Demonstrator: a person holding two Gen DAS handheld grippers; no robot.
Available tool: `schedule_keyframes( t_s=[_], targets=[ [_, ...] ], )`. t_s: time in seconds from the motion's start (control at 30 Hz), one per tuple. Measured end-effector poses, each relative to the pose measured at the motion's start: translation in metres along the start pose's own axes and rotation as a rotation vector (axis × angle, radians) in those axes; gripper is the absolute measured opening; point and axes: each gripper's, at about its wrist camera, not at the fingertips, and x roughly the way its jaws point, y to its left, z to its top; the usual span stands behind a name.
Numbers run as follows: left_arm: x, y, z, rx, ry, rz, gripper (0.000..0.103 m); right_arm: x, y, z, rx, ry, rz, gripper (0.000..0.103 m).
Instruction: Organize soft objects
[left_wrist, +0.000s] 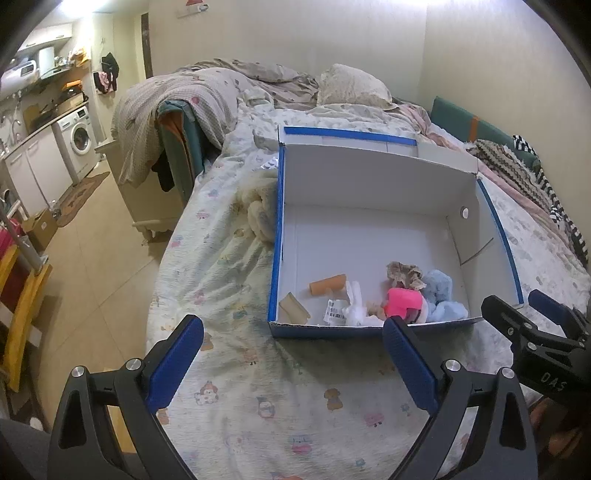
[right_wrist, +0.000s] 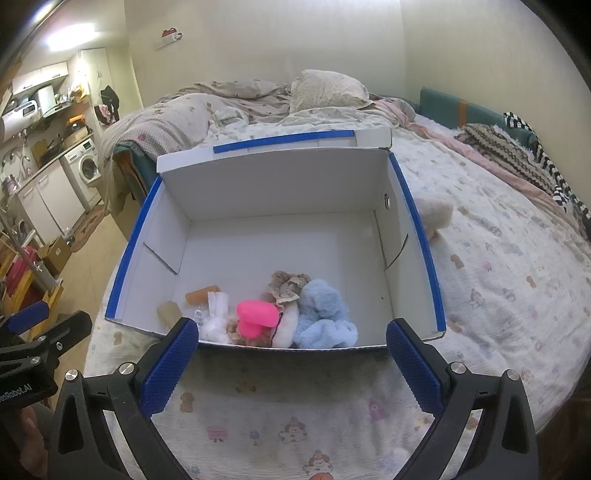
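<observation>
A white cardboard box with blue edges (left_wrist: 369, 173) (right_wrist: 280, 177) lies open on the bed. Along its near wall sit a blue plush (left_wrist: 439, 295) (right_wrist: 325, 314), a pink piece (left_wrist: 402, 301) (right_wrist: 256, 314), a frilly beige doll (right_wrist: 286, 286), a white plush (right_wrist: 216, 317) and an orange roll (left_wrist: 327, 284) (right_wrist: 201, 293). A cream plush lies on the bed beside the box, at its left in the left wrist view (left_wrist: 260, 210) and at its right in the right wrist view (right_wrist: 436, 212). My left gripper (left_wrist: 291, 332) is open and empty in front of the box. My right gripper (right_wrist: 291, 336) is open and empty at the box's near edge.
The bed (right_wrist: 498, 277) has a patterned sheet, with rumpled quilts and a pillow (right_wrist: 325, 88) at the far end. Striped and knitted cloths (right_wrist: 535, 162) lie at the right. A tiled floor, cabinets and a washing machine (left_wrist: 79, 136) are at the left.
</observation>
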Motion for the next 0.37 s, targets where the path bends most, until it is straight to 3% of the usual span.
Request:
schedule_keyframes(
  t_s=[0.37],
  targets=[
    [0.0026,0.0048,-0.0016,-0.009,-0.004,0.017,0.097,-0.0007,0.0009,-0.0018,0.0,0.005,0.0,0.103]
  ],
)
